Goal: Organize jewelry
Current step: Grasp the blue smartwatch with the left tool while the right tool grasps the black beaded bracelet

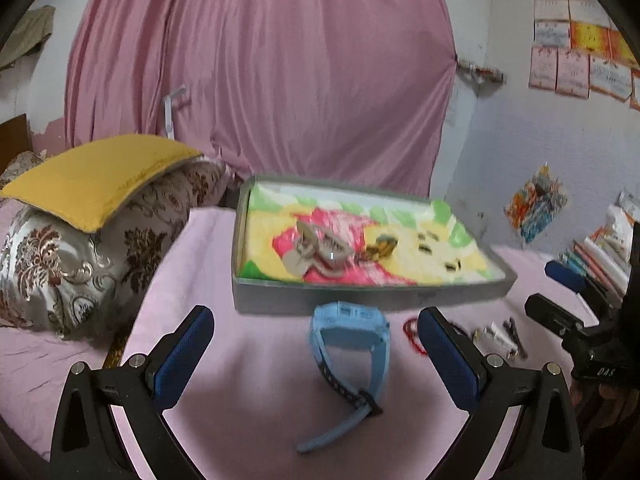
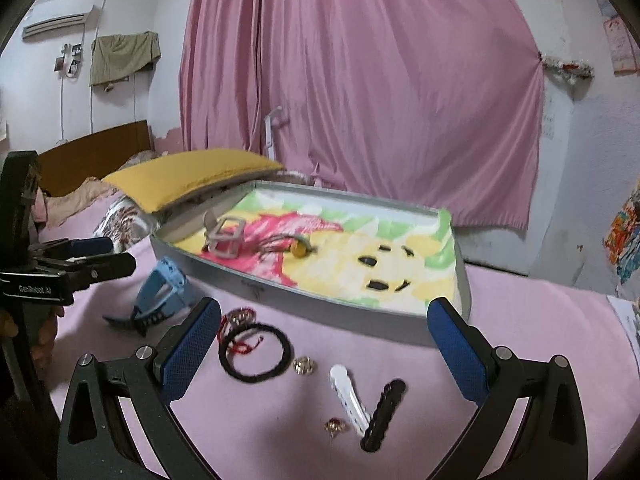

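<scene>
Both grippers open-fingered over the bed: left gripper (image 1: 316, 354) frames the blue watch (image 1: 346, 360); centre on its band before closing, then lift to the tray (image 1: 360, 294). Right gripper (image 2: 324, 342) holds nothing.

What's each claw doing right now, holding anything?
Left claw: open, empty, with the blue watch lying between its fingers.
Right claw: open, empty, above the black hair tie and clips.
</scene>
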Motion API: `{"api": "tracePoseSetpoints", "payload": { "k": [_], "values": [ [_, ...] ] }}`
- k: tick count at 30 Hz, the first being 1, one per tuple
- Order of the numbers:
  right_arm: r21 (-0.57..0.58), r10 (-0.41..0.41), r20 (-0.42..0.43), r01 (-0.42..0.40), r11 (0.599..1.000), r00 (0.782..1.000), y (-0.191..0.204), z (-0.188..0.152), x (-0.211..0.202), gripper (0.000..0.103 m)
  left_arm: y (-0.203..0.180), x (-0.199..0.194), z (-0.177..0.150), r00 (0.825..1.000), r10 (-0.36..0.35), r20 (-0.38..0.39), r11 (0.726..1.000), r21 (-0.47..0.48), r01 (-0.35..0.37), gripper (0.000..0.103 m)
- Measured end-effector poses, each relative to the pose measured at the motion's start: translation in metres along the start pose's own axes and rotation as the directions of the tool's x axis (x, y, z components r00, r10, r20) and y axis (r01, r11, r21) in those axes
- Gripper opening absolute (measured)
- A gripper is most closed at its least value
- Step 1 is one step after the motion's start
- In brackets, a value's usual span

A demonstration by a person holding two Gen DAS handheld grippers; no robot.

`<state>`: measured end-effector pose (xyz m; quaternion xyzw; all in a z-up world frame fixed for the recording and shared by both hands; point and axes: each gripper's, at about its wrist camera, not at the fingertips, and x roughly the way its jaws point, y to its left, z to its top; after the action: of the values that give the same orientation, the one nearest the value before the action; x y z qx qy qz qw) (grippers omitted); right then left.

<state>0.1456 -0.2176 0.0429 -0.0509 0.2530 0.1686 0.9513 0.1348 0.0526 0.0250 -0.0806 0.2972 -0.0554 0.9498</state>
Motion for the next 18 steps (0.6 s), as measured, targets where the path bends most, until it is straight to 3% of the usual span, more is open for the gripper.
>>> {"api": "tracePoseSetpoints", "payload": {
  "k": [12, 15, 18],
  "values": [
    [-0.034, 0.067, -0.15, -0.073, 0.997, 0.986, 0.007, -0.006, 0.03, 0.1, 0.0, 0.024, -0.01, 0.984, -0.023, -0.179, 0.999, -0.026, 0.019, 0.102],
    [-0.064, 0.07, -0.18, -0.083, 0.995, 0.981, 0.013, -0.006, 0.036, 0.082, 0.002, 0.028, -0.01, 0.979, -0.042, -0.201, 0.998, -0.043, 0.034, 0.101],
    [-0.081, 0.081, -0.227, -0.102, 0.991, 0.97, 0.017, -0.007, 0.046, 0.066, 0.005, 0.031, -0.009, 0.975, -0.069, -0.212, 0.996, -0.07, 0.055, 0.088]
  ]
}}
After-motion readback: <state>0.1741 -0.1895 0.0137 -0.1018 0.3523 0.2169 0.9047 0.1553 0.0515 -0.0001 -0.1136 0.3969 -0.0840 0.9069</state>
